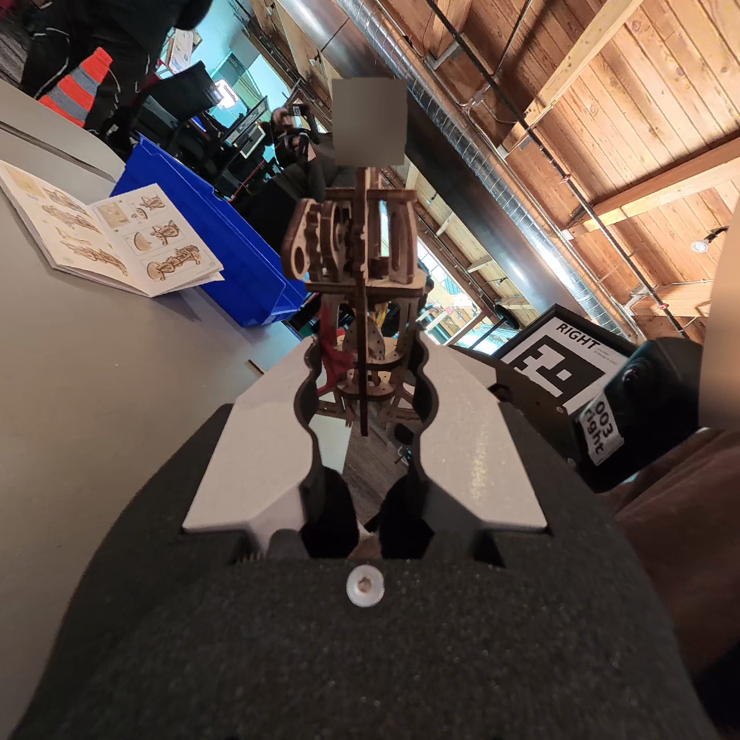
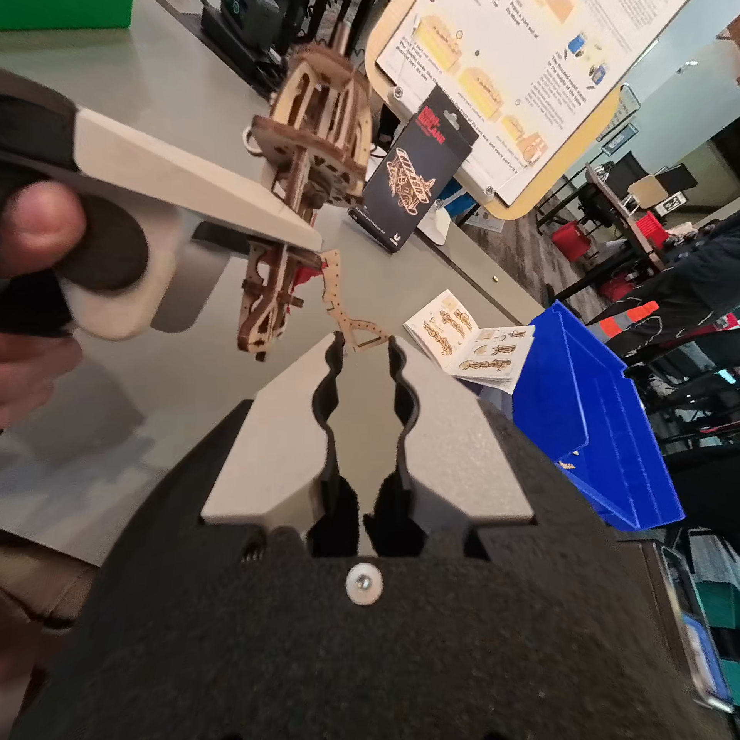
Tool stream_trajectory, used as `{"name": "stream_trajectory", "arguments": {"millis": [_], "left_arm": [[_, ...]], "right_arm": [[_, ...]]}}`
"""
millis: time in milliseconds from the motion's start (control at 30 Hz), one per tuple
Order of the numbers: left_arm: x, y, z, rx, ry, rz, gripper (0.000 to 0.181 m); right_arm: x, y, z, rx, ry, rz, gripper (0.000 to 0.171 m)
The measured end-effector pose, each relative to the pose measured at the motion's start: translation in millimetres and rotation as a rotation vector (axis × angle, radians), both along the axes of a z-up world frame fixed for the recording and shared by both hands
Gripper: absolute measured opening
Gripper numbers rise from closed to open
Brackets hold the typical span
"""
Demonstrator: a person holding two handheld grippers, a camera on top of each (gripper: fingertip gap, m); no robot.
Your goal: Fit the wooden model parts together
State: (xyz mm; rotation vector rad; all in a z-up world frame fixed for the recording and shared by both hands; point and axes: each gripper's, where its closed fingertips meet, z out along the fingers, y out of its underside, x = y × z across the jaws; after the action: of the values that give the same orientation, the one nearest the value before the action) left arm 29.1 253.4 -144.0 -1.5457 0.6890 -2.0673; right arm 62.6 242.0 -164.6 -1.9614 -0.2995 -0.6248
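Grey desk [image 2: 168, 84] carries an open instruction booklet [image 2: 472, 344] with printed diagrams, a dark product box [image 2: 412, 172] showing a biplane drawing and lettering, and a blue bin [image 2: 592, 432] at the edge; what the bin holds cannot be seen. Behind stands a printed instruction board [image 2: 520, 80]. Left tool [image 1: 362, 360] is closed on the tail end of the partly built wooden model [image 1: 352, 240], held up off the desk. Right tool [image 2: 365, 344] pinches a thin perforated wooden part [image 2: 336, 296] at its tips, its far end touching the model. A tag with a square black-and-white marker [image 1: 560, 364] sits on the right tool's body
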Motion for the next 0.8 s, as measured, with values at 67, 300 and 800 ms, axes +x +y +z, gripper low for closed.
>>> {"name": "stream_trajectory", "arguments": {"millis": [67, 300, 800], "left_arm": [[-0.4, 0.4, 0.2, 0.006, 0.001, 0.002, 0.042], [-0.3, 0.9, 0.5, -0.004, -0.002, 0.007, 0.042], [0.7, 3.2, -0.6, -0.071, -0.026, 0.031, 0.042]], "right_arm": [[-1.2, -1.4, 2.3, 0.004, -0.02, 0.007, 0.022], [-2.7, -4.0, 7.7, 0.026, -0.046, 0.019, 0.022], [-5.7, -4.9, 8.1, 0.022, 0.018, 0.035, 0.022]]}}
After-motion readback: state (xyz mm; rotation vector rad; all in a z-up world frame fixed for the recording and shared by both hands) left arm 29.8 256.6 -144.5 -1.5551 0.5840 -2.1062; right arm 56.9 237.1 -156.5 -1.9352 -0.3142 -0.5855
